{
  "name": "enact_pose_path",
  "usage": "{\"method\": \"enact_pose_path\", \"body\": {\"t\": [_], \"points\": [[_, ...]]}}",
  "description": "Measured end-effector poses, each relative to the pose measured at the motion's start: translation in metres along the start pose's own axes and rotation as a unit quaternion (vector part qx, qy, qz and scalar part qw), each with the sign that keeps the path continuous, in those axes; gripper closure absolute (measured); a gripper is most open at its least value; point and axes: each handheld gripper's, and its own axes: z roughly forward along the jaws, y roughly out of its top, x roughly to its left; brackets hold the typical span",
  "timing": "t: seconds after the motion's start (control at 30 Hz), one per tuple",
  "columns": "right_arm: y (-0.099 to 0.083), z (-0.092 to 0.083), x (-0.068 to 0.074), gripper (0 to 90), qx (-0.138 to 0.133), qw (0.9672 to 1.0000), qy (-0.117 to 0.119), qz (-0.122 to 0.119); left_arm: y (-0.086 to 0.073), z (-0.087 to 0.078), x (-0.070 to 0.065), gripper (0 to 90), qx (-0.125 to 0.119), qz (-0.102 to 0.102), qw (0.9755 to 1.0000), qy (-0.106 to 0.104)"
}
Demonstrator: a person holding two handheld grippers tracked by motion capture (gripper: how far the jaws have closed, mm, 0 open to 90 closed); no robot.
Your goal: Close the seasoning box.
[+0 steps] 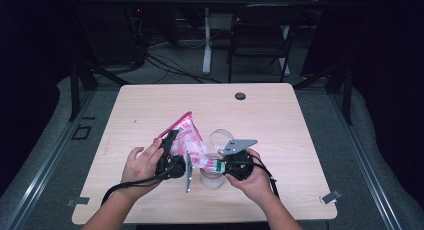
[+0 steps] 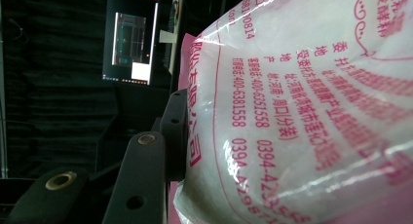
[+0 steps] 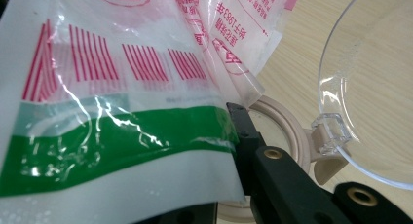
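While both hands hover over the near middle of the wooden surface (image 1: 150, 105), the pink-and-white plastic bag (image 1: 187, 137) hangs between the two grippers, tilted so that its pink upper corner points up and to the left and its lower end dips toward the clear jar (image 1: 212, 177). The left gripper (image 1: 170, 152) has the bag's body between its fingers (image 2: 175, 131), which stand partway apart and press against the full, bulging side printed with red lettering; in the left gripper view the bag swells out just beside one black finger. The right gripper (image 1: 227, 166) is clamped tight on the bag's lower edge, where a green band runs across the white film; in the right gripper view one finger (image 3: 248, 136) lies against that film and the sheet folds over it. The jar stands upright on the surface directly under the bag's low end, between the two hands. Its beige rim (image 3: 287, 126) shows just behind the right fingers, and its clear hinged lid (image 3: 370, 87) is swung open and stands up on the far side of the jar, joined to the rim by a small clear hinge piece.
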Motion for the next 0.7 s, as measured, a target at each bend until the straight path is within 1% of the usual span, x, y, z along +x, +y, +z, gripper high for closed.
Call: {"method": "enact_pose_path", "body": {"t": [0.23, 0.53, 0.63, 0.7], "points": [[0.0000, 0.0000, 0.0003, 90.0, -0.001, 1.0000, -0.001, 0.000, 0.0001, -0.0003, 0.0002, 62.1, -0.002, 0.000, 1.0000, 0.003], [-0.0001, 0.0003, 0.0004, 90.0, -0.002, 1.0000, -0.002, -0.001, 0.0004, -0.0014, -0.0004, 62.1, 0.001, 0.002, 1.0000, 0.005], [-0.0001, 0.0002, 0.0003, 90.0, -0.002, 1.0000, -0.002, -0.001, 0.0006, -0.0015, -0.0004, 62.0, 0.000, 0.004, 1.0000, 0.006], [-0.0001, 0.0004, 0.0005, 90.0, -0.003, 1.0000, -0.002, -0.001, 0.0009, -0.0015, 0.0005, 62.0, -0.003, 0.008, 0.9999, 0.011]]}}
